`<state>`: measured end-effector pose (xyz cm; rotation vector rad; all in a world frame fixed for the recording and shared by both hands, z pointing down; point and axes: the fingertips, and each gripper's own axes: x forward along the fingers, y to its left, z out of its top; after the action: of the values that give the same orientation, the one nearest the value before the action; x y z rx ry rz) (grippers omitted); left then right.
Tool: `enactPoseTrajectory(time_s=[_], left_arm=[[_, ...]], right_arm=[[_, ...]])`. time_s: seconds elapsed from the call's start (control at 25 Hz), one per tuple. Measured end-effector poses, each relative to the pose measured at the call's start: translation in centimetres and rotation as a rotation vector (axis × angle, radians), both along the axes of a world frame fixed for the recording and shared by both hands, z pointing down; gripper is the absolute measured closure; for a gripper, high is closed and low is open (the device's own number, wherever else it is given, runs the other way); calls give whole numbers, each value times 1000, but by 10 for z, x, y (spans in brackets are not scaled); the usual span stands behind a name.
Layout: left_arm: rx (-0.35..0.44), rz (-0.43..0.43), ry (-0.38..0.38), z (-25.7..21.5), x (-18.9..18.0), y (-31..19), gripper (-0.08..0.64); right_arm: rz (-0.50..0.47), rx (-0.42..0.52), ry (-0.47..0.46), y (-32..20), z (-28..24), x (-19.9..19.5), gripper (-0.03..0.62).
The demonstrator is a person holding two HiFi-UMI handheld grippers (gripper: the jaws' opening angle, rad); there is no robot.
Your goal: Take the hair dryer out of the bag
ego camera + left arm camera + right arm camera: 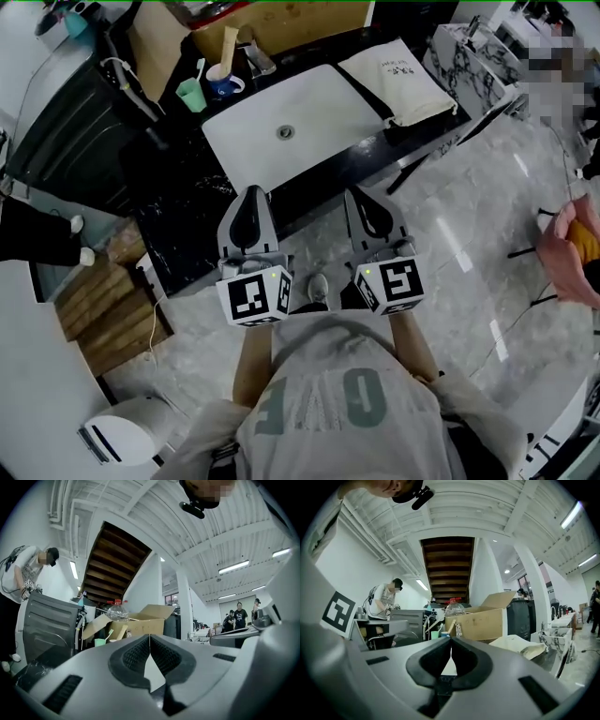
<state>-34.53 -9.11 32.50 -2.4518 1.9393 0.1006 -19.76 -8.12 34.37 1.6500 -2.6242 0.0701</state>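
Observation:
A cream cloth bag [398, 82] lies flat on the black counter [187, 206], to the right of a white sink [319, 112]. The bag also shows low at the right in the right gripper view [520, 645]. No hair dryer is visible; the bag's inside is hidden. My left gripper [251, 192] and right gripper [361, 194] are side by side in front of the counter's near edge, pointing level toward the sink. Both are shut with nothing between the jaws, as the left gripper [149, 635] and right gripper [451, 638] show in their own views.
A green cup [191, 95] and a blue mug [225, 84] stand behind the sink, near a cardboard box [281, 23]. A marble-topped table [478, 47] stands to the right. A person [572, 253] is at the right edge. Wooden boards [108, 309] lie on the floor at left.

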Motion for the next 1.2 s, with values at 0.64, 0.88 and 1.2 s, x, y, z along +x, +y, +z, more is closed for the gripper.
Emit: enactPoseTrajectory(time_s=[0.64,0.88,1.2], left_arm=[[-25,-81,-20,15,1,-35,529],[-27,-124,-17,13,1,-44,529],[-41,-54,18,21,10,-58,256]], right_arm=[[-59,-31,-27,-58,14,-7,561],[-102,-38,-21,-67,15,-5,560],[-137,-62,-70,-74,18,-3,324]])
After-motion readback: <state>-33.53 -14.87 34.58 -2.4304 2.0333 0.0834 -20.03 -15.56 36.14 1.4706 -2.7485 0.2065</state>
